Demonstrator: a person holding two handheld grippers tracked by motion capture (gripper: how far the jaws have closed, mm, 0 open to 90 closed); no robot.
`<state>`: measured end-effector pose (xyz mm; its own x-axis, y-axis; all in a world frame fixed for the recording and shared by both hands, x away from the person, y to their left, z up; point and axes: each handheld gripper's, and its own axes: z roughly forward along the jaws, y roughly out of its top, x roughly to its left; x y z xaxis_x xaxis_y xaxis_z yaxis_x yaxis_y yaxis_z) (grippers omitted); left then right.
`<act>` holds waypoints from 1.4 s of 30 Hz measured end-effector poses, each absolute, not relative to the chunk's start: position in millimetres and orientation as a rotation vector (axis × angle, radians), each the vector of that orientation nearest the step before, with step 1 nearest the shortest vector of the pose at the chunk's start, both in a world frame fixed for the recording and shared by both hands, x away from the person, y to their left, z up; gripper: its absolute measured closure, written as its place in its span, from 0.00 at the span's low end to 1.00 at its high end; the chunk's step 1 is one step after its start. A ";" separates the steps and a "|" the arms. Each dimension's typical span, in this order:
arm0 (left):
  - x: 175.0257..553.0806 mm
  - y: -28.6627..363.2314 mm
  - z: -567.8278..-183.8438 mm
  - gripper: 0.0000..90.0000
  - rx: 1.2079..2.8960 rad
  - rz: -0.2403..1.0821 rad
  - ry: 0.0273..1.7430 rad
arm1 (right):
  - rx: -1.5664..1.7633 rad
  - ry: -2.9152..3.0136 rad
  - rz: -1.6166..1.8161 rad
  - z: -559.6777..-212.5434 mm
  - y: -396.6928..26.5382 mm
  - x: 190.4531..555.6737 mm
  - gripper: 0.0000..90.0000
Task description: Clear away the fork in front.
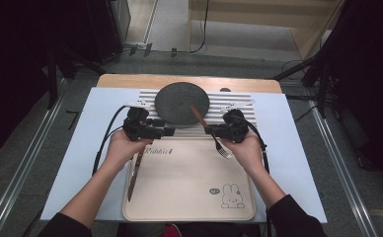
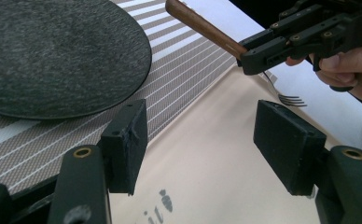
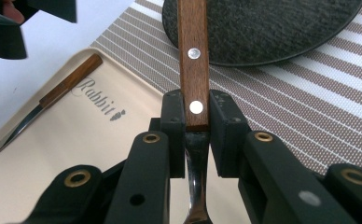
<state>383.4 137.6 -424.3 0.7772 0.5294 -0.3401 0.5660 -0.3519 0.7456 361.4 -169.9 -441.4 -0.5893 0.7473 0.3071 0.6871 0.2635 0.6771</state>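
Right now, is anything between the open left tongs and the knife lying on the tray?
Nothing visible does. The knife lies bare along the tray's left edge, just below the left tongs, which are open over the tray. The left hand overlaps only the handle end.

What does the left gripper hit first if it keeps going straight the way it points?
Probably the right gripper and the fork it clamps: they sit ahead of the open left gripper, above the tray. Depth and height are unclear, so it might pass underneath.

The beige tray [image 1: 189, 187] carries the script word "Rabbit" near its far left corner. A small oval mark beside its rabbit drawing [image 1: 232, 196] is illegible.
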 end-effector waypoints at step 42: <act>422.7 95.4 -412.4 0.39 1.965 -0.034 0.876 | 1.236 2.400 1.384 -434.9 -128.4 363.9 0.84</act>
